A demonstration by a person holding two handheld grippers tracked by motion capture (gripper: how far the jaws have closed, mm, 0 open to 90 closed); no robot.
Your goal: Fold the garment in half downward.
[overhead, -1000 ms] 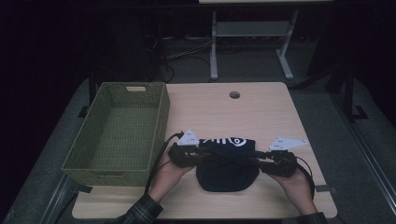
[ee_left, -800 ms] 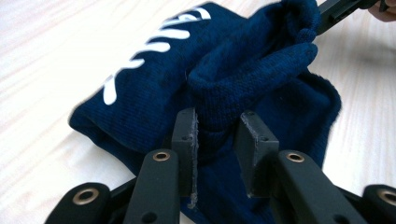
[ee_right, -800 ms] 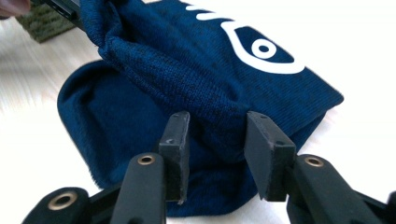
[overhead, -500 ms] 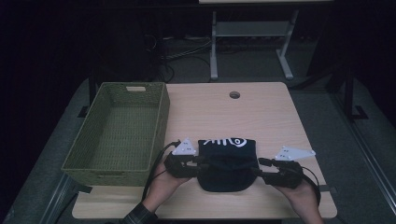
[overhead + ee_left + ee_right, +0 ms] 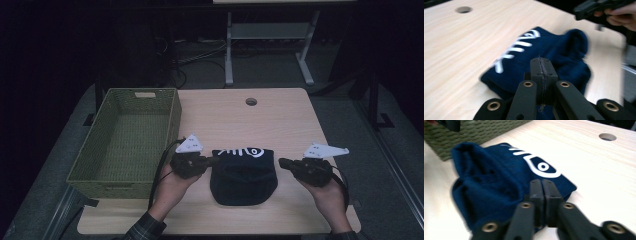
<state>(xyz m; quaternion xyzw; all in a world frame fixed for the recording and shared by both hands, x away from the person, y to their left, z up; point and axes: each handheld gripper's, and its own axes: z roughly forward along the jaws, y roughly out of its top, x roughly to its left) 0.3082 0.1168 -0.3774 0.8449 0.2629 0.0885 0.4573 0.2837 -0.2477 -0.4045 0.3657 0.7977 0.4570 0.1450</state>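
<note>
A folded navy garment with a white fish print lies on the front half of the wooden table. My left gripper points right at the garment's left edge, and its jaws have just been closing. In the left gripper view they meet pad to pad with nothing between them, above the navy cloth. My right gripper points left, just off the garment's right edge. Its jaws have also just been closing and stand shut and empty over the cloth.
A green woven basket stands empty on the table's left side, close to my left hand. A round cable hole sits in the far middle of the tabletop. A metal stand and cables lie on the dark floor beyond the table.
Both grippers have lifted a little beside the garment. The right hand has drifted slightly to the right, away from the cloth. The garment lies where it was.
</note>
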